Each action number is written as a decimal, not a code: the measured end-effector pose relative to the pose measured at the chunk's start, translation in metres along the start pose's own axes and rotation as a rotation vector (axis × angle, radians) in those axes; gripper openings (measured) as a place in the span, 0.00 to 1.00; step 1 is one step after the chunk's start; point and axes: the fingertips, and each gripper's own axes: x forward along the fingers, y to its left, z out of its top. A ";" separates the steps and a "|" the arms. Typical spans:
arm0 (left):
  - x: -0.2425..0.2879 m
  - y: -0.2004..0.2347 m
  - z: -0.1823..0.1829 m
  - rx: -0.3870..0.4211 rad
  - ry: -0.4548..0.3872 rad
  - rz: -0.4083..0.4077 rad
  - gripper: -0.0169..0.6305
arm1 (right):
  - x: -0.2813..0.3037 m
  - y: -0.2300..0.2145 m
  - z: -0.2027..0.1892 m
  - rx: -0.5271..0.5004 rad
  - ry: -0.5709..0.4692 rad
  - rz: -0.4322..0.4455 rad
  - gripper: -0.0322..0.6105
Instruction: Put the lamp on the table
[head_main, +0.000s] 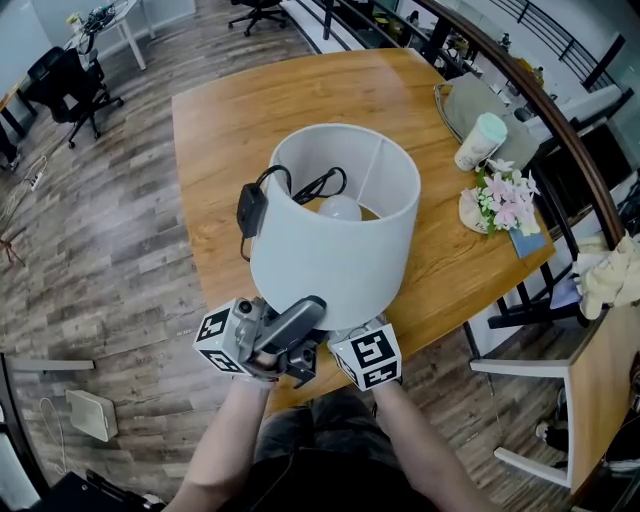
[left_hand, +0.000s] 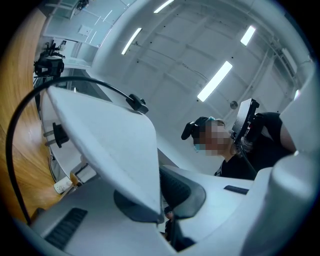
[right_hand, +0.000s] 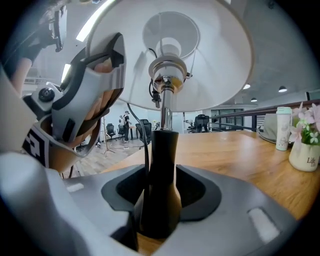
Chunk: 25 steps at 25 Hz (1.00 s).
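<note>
The wooden table (head_main: 230, 130) is seen from above, and the lamp (head_main: 335, 235) has been set near its front edge, just ahead of the person. Its dark base (right_hand: 159, 185) appears to rest on the wood, so the placing is judged almost complete. The white lampshade (left_hand: 105, 145) is pinched at its lower rim by the left gripper (left_hand: 160, 212), whose jaws are closed tight on the thin wall, presumably so that the top-heavy lamp is steadied while the foot settles. The right gripper (right_hand: 161, 197) is held low and nearly level, its jaws spread wide to either side of the base. The base stands between the pads, but a gap shows beside it, so it is read as released rather than squeezed. The black cord (head_main: 300, 190) has been draped over the shade's top rim, with its adaptor (head_main: 250, 210) hanging outside, probably to stop it trailing underfoot or catching. A pot of pink flowers (head_main: 505, 200) and a pale tumbler (head_main: 480, 142) are left well apart at the table's far side. Only black-and-white square patterns are carried by the marker cubes (head_main: 366, 358). A few letters are printed on the pot, but they cannot be read with certainty.
</note>
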 end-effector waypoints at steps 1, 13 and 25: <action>-0.002 -0.001 0.001 -0.002 -0.011 0.003 0.02 | -0.004 0.001 -0.002 0.007 0.002 -0.002 0.33; -0.013 -0.014 -0.013 -0.017 -0.014 -0.007 0.03 | -0.031 0.015 -0.010 0.024 -0.011 -0.024 0.33; -0.023 -0.028 -0.035 -0.031 0.022 0.008 0.06 | -0.049 0.026 -0.017 0.019 -0.014 -0.044 0.26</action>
